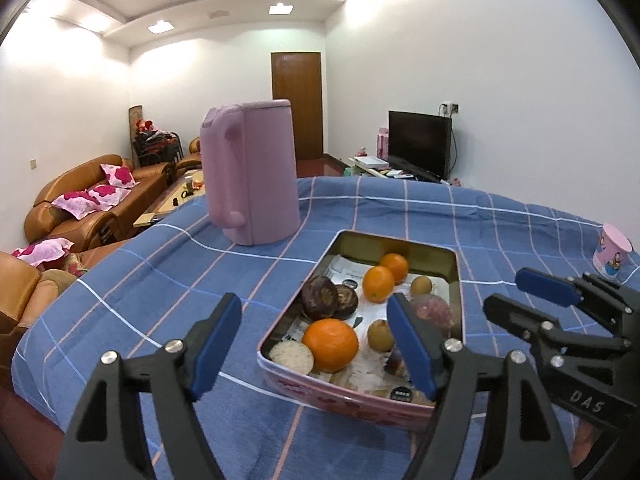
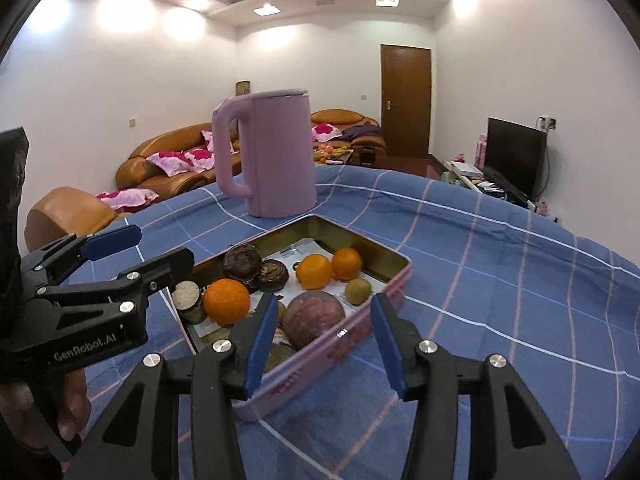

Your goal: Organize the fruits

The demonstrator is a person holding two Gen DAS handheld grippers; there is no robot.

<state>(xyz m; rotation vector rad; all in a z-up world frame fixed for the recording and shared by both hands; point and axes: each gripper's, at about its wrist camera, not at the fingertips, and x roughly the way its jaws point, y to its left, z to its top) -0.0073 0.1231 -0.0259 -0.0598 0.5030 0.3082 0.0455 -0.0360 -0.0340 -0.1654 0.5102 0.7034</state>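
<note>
I hold both tongs, left (image 1: 314, 344) and right (image 2: 324, 344), open and empty above the tin (image 1: 456, 280) of fruit. The nearest orange (image 1: 330, 345), at 6 o'clock inside, looks firm; I'd pinch its middle.

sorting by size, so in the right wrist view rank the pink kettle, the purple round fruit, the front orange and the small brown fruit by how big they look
1. pink kettle
2. purple round fruit
3. front orange
4. small brown fruit

The purple fruit lies nearer the camera than the orange, so that gap may be exaggerated.
</note>
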